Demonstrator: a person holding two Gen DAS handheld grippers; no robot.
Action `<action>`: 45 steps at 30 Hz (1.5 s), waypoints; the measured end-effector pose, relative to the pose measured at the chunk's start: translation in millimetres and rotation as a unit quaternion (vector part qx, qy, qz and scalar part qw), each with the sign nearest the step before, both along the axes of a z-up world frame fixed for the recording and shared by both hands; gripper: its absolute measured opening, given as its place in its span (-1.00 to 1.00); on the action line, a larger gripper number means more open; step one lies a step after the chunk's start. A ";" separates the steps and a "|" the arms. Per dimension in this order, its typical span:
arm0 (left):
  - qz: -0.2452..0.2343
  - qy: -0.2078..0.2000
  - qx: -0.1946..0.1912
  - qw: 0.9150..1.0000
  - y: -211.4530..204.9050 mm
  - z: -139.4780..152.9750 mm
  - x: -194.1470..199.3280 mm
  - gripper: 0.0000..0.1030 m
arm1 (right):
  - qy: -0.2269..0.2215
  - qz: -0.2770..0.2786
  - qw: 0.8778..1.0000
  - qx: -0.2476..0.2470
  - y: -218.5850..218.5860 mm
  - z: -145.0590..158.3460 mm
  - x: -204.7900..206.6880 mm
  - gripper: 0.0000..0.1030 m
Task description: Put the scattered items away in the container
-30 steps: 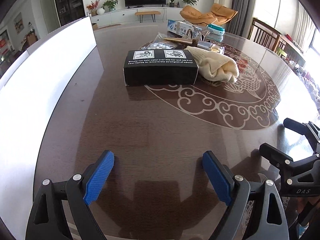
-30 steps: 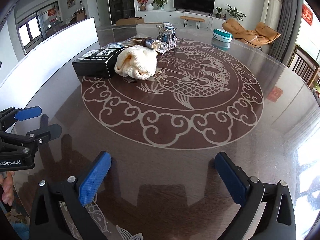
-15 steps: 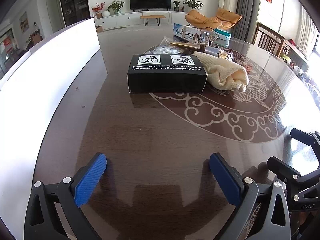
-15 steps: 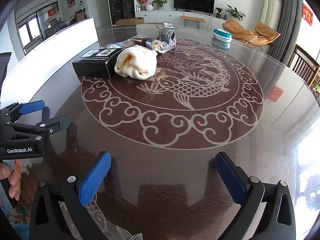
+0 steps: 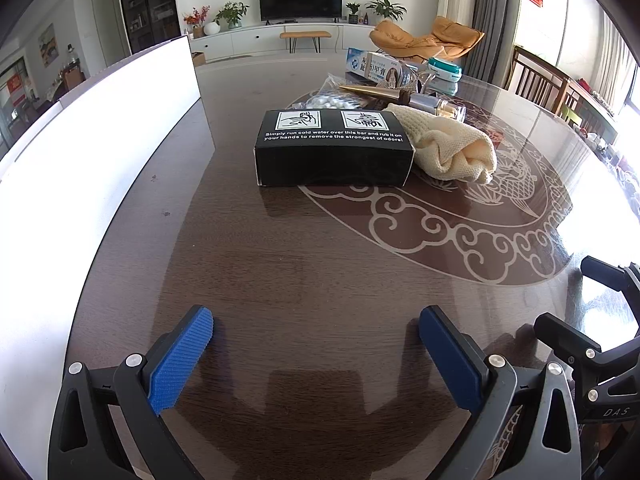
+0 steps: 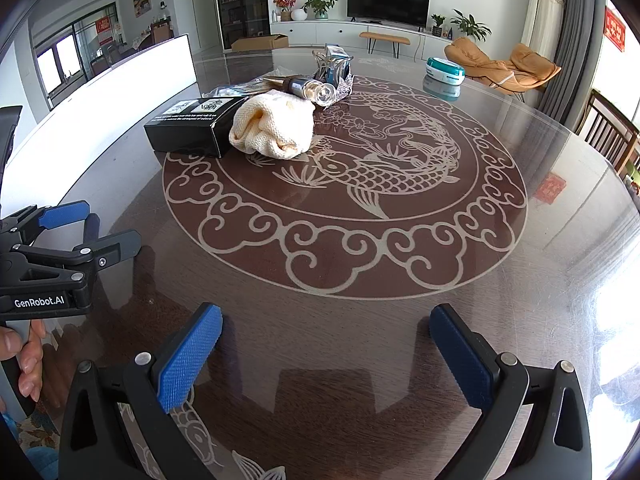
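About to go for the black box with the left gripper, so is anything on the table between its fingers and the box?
Nothing visible. Only bare table lies between the open left gripper and the black box. The cream cloth sits against the box's right side.

My left gripper (image 5: 316,336): jaws have just been opening and now stand wider apart than a second ago, nothing between them, bare table (image 5: 304,264) beneath. In its own view the black box (image 5: 334,148) and cream knitted cloth (image 5: 448,150) sit lower in frame. In the right wrist view it appears higher at the left edge.
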State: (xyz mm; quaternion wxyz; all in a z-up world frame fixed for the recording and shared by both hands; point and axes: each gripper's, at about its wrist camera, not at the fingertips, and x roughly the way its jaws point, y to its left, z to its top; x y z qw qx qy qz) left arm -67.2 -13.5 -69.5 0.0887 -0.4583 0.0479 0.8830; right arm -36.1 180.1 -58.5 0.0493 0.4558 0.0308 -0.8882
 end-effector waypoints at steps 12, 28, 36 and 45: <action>0.000 0.000 0.000 1.000 -0.3 0.2 -0.1 1.00 | 0.000 0.000 1.000 0.000 0.2 0.2 -0.2 1.00; 0.000 0.000 0.000 1.000 -0.4 -0.1 -0.4 1.00 | 0.000 -0.021 1.000 0.000 -10.6 -0.6 -45.2 1.00; 0.000 0.000 0.001 1.000 -0.4 -0.4 -0.4 1.00 | 0.001 0.019 1.000 -0.002 -35.2 -1.3 -111.5 0.99; 0.000 0.000 0.001 1.000 -0.8 -0.3 -0.9 1.00 | -0.001 -0.166 0.986 0.002 53.4 -0.9 -112.4 1.00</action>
